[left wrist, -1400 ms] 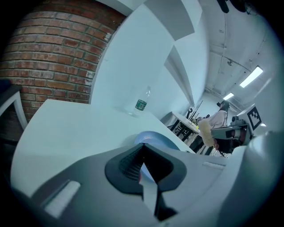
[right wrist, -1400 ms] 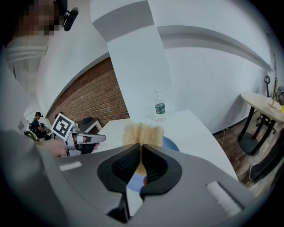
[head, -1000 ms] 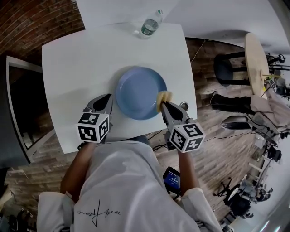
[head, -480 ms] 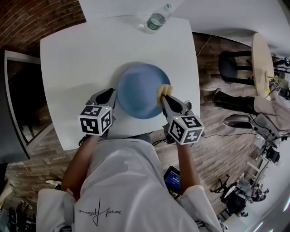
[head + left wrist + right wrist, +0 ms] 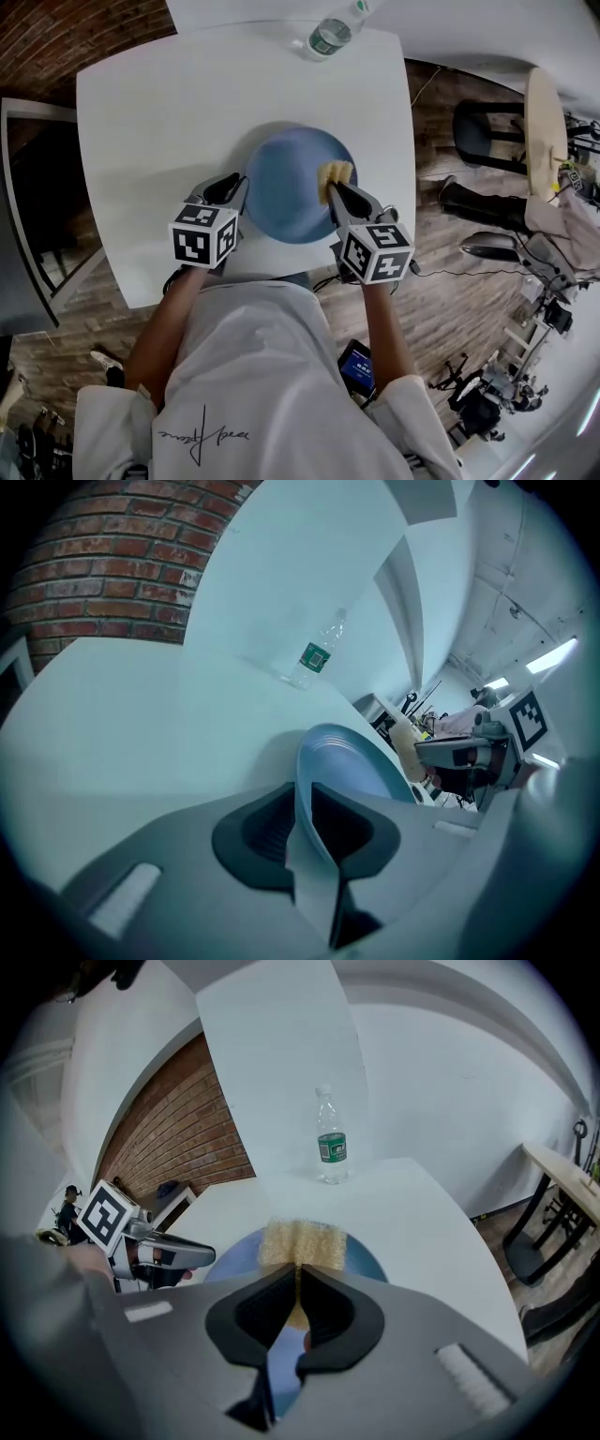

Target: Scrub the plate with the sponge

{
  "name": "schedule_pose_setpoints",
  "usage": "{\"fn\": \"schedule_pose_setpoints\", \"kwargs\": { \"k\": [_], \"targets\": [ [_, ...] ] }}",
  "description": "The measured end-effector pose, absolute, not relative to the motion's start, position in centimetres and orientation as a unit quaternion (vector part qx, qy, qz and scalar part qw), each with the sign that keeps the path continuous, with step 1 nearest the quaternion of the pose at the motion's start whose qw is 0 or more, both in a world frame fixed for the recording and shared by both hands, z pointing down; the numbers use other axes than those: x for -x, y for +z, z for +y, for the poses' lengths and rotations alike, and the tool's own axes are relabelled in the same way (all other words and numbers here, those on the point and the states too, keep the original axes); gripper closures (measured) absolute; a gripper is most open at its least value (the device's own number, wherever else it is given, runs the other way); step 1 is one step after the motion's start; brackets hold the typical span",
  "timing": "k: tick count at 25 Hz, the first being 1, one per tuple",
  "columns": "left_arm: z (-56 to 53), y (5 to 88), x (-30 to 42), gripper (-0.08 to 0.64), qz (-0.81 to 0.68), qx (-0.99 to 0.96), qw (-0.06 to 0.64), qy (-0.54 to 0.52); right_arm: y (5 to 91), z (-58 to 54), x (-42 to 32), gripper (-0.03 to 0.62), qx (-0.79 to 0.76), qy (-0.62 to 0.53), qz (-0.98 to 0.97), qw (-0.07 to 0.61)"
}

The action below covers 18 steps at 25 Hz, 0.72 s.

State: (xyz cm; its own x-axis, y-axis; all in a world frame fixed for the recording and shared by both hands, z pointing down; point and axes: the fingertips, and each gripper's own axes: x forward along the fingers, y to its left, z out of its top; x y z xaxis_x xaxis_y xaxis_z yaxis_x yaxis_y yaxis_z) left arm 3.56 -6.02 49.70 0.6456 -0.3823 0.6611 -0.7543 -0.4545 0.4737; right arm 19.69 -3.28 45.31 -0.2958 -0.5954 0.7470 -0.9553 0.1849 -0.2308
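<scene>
White tabletop [image 5: 141,141] carries the blue plate [image 5: 291,192] | I set my left gripper [image 5: 230,187] astride its rim to steady it, jaws just opening, not pinching | right gripper [image 5: 336,192] jaws clamp the sponge [image 5: 335,172] at the plate's right edge, ready to scrub

Both claws out front, angled downward, side by side. Left claw [image 5: 232,186]: jaws just been opening, plate [image 5: 291,202] rim standing between them, not clamped. Right claw [image 5: 335,192]: jaws closed on sponge [image 5: 337,172].
</scene>
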Motion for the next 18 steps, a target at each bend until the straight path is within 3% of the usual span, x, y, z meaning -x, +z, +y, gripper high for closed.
{"fn": "schedule_pose_setpoints", "kwargs": {
  "k": [18],
  "targets": [
    [-6.5,51.4,-4.8,0.477,-0.326,-0.819,0.402,0.248,49.0,-5.9,-21.8,0.569,-0.576,0.329,-0.684,0.305]
  ]
}}
